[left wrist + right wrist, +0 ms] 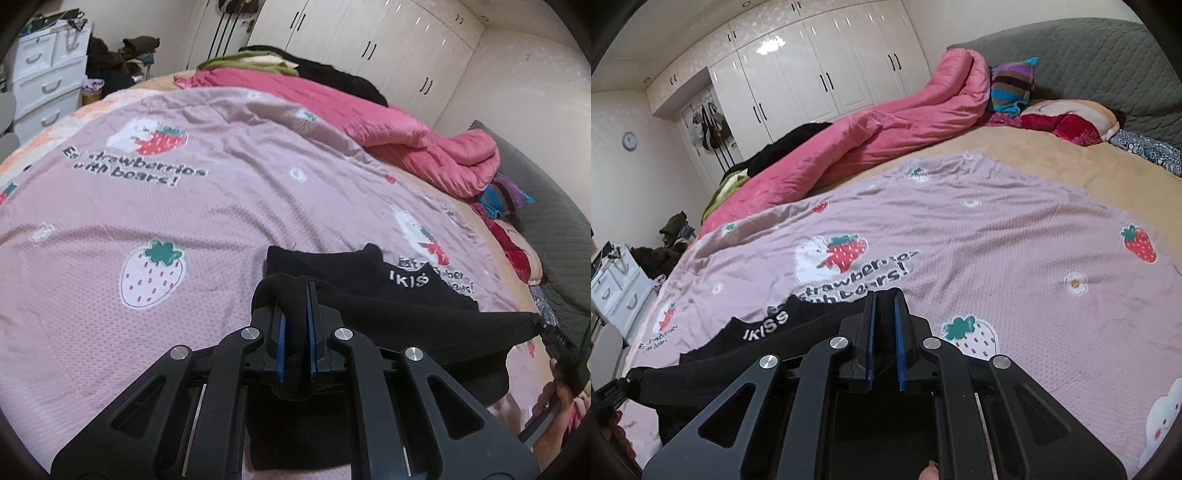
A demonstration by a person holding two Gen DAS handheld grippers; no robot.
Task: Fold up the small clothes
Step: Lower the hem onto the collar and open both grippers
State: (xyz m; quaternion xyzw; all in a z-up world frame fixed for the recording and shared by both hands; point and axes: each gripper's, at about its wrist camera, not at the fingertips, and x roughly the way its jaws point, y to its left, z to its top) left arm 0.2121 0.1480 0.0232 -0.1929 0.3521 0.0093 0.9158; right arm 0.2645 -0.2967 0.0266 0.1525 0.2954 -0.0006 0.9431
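Note:
A small black garment (388, 306) with white waistband lettering lies stretched across the near edge of the pink strawberry bedspread (184, 206). My left gripper (294, 295) is shut on a bunched edge of it, black cloth squeezed between the blue pads. In the right wrist view the same black garment (768, 339) runs to the left, and my right gripper (884, 306) is shut on its other edge, dark cloth between the pads. The right gripper also shows at the far right of the left wrist view (550, 328), holding the cloth taut.
A rolled pink quilt (406, 136) lies along the far side of the bed, with dark clothes (332, 74) behind it. Pillows (1067, 122) and a grey headboard (1089, 55) are at the head. White drawers (40, 85) and wardrobes (812, 85) line the walls.

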